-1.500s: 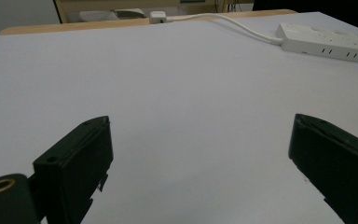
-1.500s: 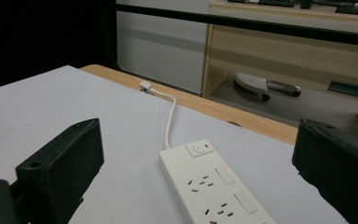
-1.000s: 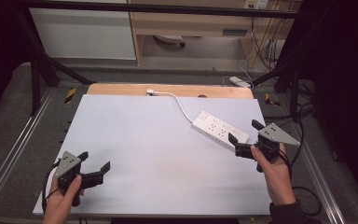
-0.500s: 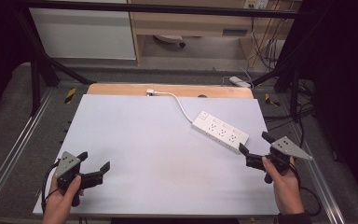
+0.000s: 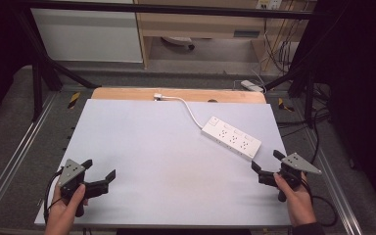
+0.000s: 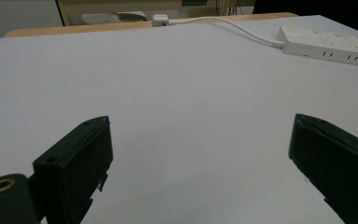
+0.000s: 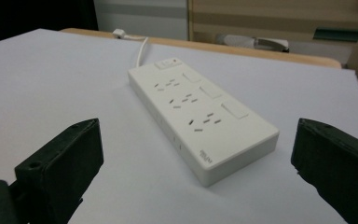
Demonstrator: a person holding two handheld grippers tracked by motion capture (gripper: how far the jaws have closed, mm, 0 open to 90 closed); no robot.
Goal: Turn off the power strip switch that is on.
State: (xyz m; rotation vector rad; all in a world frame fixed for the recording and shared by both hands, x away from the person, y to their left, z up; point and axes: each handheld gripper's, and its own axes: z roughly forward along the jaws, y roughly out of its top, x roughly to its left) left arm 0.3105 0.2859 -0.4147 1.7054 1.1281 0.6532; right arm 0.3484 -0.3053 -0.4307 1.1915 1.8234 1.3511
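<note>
High view is showing a white table top (image 5: 166,147) with a white power strip (image 5: 231,137) lying flat on it, close to the right edge and a little nearer the far edge than the near one. The strip is lying at a slant, its switch end pointing toward the far edge and its other end pointing toward the near right corner. A white cord (image 5: 188,108) is running from the switch end in a curve to a plug (image 5: 158,96) sitting at the middle of the far edge, where a strip of bare wood (image 5: 127,93) is showing behind the white surface.

The right gripper (image 5: 266,169) is hovering at the right edge, near the near right corner, and a hand (image 5: 296,198) is gripping it from below. Its jaws are standing wide apart and are pointing toward the strip's near end, close to it but not touching. Right gripper view is showing the power strip (image 7: 200,111) lying ahead of the two spread black jaws, with three rows of sockets facing up and nothing plugged in.

The left gripper (image 5: 99,169) is sitting at the near left corner, held by the other hand (image 5: 63,213). Its jaws are also spread wide with nothing between them. Left gripper view is showing bare table between the jaws, with the power strip (image 6: 328,45) far off toward the opposite side, well apart from this gripper.
</note>
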